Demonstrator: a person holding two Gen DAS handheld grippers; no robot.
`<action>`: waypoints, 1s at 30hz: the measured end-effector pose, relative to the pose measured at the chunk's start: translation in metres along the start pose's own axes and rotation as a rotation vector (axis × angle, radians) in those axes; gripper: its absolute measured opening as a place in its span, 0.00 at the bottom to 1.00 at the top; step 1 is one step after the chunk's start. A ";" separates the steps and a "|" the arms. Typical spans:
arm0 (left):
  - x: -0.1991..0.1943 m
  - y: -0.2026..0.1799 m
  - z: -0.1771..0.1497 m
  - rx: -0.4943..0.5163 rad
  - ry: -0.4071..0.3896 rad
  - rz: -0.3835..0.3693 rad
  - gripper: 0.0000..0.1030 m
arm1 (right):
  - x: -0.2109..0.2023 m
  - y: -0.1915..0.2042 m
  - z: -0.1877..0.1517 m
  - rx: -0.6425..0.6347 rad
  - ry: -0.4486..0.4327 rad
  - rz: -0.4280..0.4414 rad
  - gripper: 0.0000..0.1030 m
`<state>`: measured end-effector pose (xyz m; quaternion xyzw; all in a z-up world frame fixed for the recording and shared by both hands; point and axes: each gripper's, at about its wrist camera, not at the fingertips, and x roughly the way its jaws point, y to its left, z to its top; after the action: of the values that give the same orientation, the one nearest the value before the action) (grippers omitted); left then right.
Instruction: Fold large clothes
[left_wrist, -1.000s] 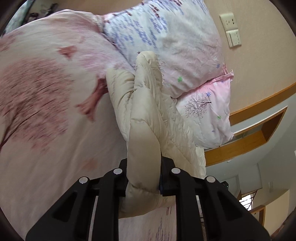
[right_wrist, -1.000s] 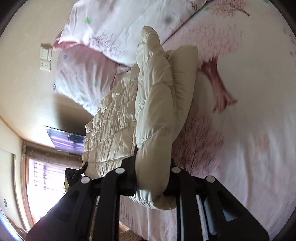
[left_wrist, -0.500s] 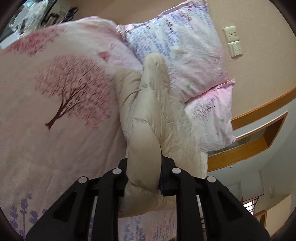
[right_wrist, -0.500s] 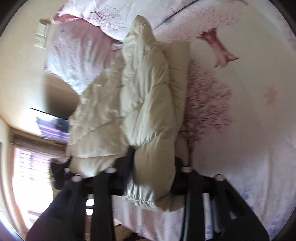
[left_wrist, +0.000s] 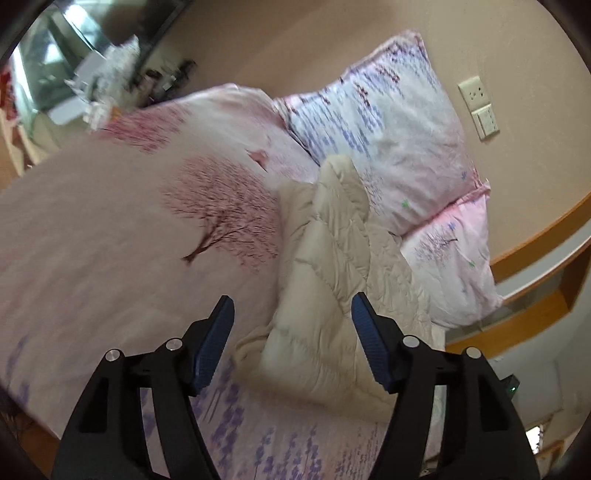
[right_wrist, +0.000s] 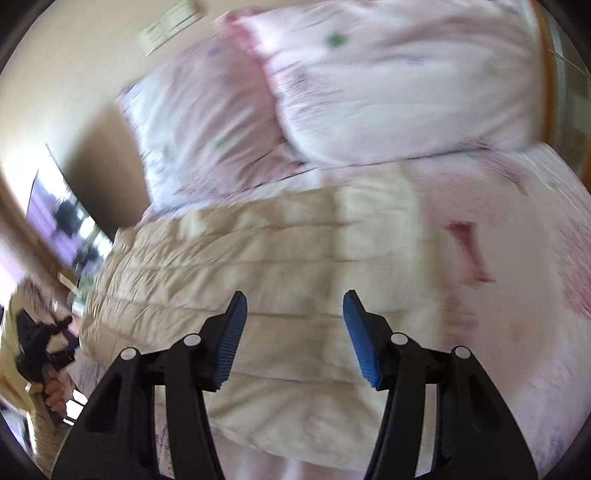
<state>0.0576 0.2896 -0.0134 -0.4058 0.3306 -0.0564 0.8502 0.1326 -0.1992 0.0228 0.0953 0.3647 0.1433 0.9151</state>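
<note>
Below both opening claws (left_wrist: 291, 310) (right_wrist: 294, 304), unclamped, lies the cream jacket (left_wrist: 332, 295) (right_wrist: 277, 295).

This is a bedroom in a home: a bed (left_wrist: 92, 229) fills the view, made up with a pink duvet cover printed with blossom trees. Two floral pillows (left_wrist: 388, 122) lean at its head against a beige wall carrying a socket and switch plate (left_wrist: 480, 107). Beyond the bed's far side, a cluttered dresser with a mirror (left_wrist: 70, 48) stands.

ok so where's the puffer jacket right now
In both wrist views the cream puffer jacket lies on the pink floral bedspread, just below the two pillows.
</note>
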 end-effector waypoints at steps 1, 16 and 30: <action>-0.004 -0.001 -0.005 0.001 -0.011 0.010 0.64 | 0.011 0.014 0.000 -0.025 0.012 0.008 0.52; 0.022 -0.027 -0.062 0.015 0.064 0.048 0.65 | 0.075 0.074 -0.019 -0.155 0.079 -0.113 0.53; 0.047 -0.012 -0.037 -0.154 -0.009 0.020 0.65 | 0.098 0.080 -0.026 -0.212 0.113 -0.180 0.59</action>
<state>0.0739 0.2410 -0.0459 -0.4669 0.3343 -0.0203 0.8184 0.1673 -0.0897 -0.0361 -0.0430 0.4057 0.1037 0.9071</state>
